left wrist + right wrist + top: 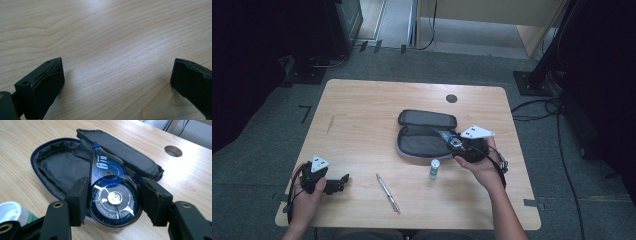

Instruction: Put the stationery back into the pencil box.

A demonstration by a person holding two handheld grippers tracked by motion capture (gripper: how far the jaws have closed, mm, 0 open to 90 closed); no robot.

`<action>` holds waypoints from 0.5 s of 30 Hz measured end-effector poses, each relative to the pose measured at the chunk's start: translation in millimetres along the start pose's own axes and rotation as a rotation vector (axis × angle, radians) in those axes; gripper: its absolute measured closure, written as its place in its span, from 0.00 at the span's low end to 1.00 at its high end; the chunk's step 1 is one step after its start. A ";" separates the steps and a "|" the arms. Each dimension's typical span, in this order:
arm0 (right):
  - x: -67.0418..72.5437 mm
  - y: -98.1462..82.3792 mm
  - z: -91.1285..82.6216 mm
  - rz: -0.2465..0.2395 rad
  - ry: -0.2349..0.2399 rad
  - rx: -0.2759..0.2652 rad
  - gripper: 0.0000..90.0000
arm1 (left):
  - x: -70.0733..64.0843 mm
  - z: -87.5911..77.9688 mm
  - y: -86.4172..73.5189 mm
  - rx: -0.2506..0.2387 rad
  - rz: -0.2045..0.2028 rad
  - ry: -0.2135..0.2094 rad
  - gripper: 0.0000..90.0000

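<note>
Your right gripper [113,202] clamps the round blue transparent correction-tape dispenser [112,195], its nose pointing far-left over the open dark fabric pencil case [57,167] just beyond; the left gripper [117,75] gapes empty.

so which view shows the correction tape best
The right gripper view: the correction tape sits large between the right gripper's jaws, label readable, over the open pouch. The high view shows it small; the left gripper view shows table.
</note>
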State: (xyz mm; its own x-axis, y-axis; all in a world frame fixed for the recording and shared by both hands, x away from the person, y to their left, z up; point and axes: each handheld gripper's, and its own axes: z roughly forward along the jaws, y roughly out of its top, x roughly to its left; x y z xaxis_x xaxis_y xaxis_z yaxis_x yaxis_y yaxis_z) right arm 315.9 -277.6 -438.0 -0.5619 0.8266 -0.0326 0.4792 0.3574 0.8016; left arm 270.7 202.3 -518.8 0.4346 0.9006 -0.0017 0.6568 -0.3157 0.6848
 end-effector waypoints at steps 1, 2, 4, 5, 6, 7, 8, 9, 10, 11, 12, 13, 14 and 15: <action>0.5 0.9 2.8 0.001 0.002 0.004 0.47 | 0.0 0.0 0.0 0.000 0.000 0.000 0.00; 0.9 1.8 5.5 -0.002 0.006 0.007 0.47 | 0.0 0.0 0.0 0.000 0.001 0.000 0.00; 1.9 3.2 10.7 -0.012 0.010 0.014 0.47 | 0.0 0.0 0.0 0.000 0.000 0.000 0.00; 2.8 3.8 12.9 -0.009 0.014 0.020 0.47 | 0.0 0.0 0.0 0.000 0.000 0.000 0.00; 2.2 4.0 15.6 -0.024 0.020 0.021 0.47 | -0.1 0.0 0.0 0.000 -0.001 0.000 0.00; 2.4 4.0 18.1 -0.023 0.027 0.027 0.47 | 0.0 0.0 0.0 0.000 0.000 0.000 0.00; 2.2 3.7 20.6 -0.025 0.033 0.030 0.47 | 0.0 0.0 0.0 0.000 0.000 0.000 0.00; 2.0 3.3 22.5 -0.023 0.041 0.034 0.47 | 0.0 0.0 0.0 0.000 0.000 0.000 0.00; 1.1 2.6 25.7 -0.025 0.046 0.039 0.47 | 0.0 0.0 0.0 0.001 0.001 0.000 0.00; 0.6 2.0 28.1 -0.023 0.047 0.043 0.47 | -0.1 0.1 0.0 0.001 0.001 0.001 0.00; 0.2 1.5 30.1 -0.022 0.044 0.049 0.47 | -0.1 0.1 0.0 0.000 0.001 0.001 0.00; -0.8 1.0 32.5 -0.025 0.045 0.050 0.47 | -0.1 0.1 0.0 0.000 0.000 0.000 0.00; -1.6 0.5 34.5 -0.025 0.045 0.055 0.47 | -0.1 0.1 0.0 0.000 0.001 0.001 0.00; -2.3 -0.2 36.6 -0.025 0.047 0.057 0.47 | -0.1 0.1 0.0 0.000 0.001 0.001 0.00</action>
State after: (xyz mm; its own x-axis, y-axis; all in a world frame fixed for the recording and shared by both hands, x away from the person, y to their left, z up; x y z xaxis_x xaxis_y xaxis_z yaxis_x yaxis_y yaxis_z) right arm 341.7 -263.6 -459.9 -0.6049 0.7960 -0.0231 0.5013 0.4032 0.7656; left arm 270.7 202.2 -518.9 0.4346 0.9006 -0.0002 0.6566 -0.3167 0.6845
